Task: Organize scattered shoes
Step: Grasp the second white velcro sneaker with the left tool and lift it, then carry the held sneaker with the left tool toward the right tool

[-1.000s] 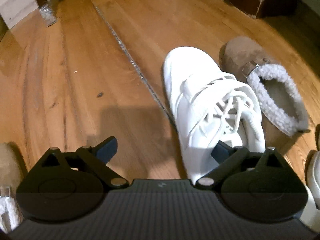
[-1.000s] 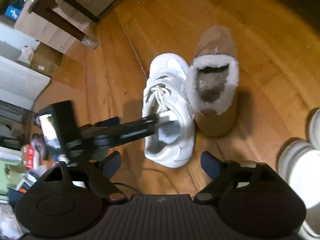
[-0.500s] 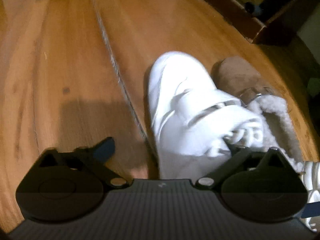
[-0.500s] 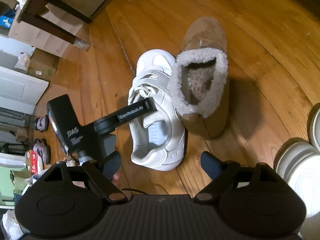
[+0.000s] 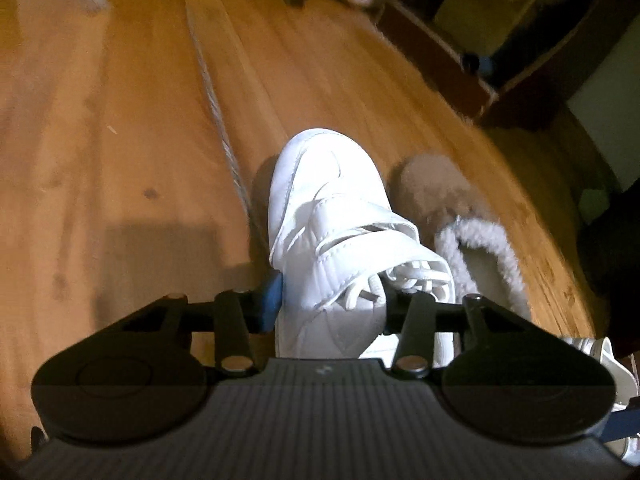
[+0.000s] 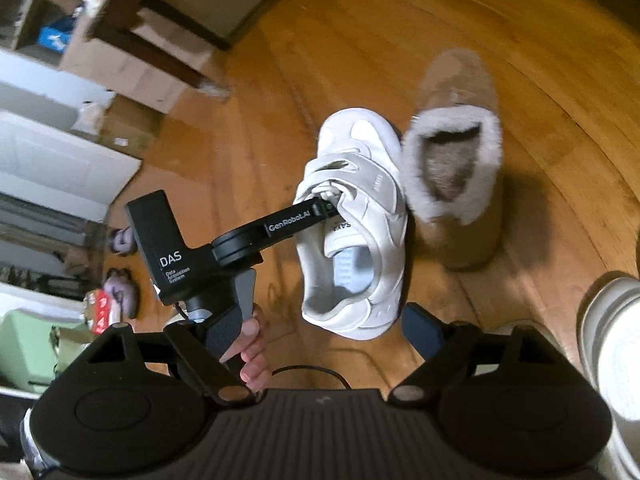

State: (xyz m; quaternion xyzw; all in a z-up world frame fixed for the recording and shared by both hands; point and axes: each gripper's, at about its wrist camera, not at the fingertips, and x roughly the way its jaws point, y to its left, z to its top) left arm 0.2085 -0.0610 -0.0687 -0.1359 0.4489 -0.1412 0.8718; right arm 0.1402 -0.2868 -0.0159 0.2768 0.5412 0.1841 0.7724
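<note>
Left tongs [image 5: 330, 300], jaws just closing, grasp the white sneaker [image 5: 340, 236] at its laces; right tongs [image 6: 320, 328] released; fleece-lined slipper [image 6: 456, 168] at the sneaker's 3 o'clock.

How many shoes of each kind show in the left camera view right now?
White sneakers: 2
Tan slippers: 1
Total: 3

A lived-in home: worn plank floor [image 6: 400, 40] strewn with shoes; cardboard boxes [image 6: 132, 60] stacked under a dark wooden table [image 6: 132, 36]; a white door [image 6: 52, 164] beside them.
</note>
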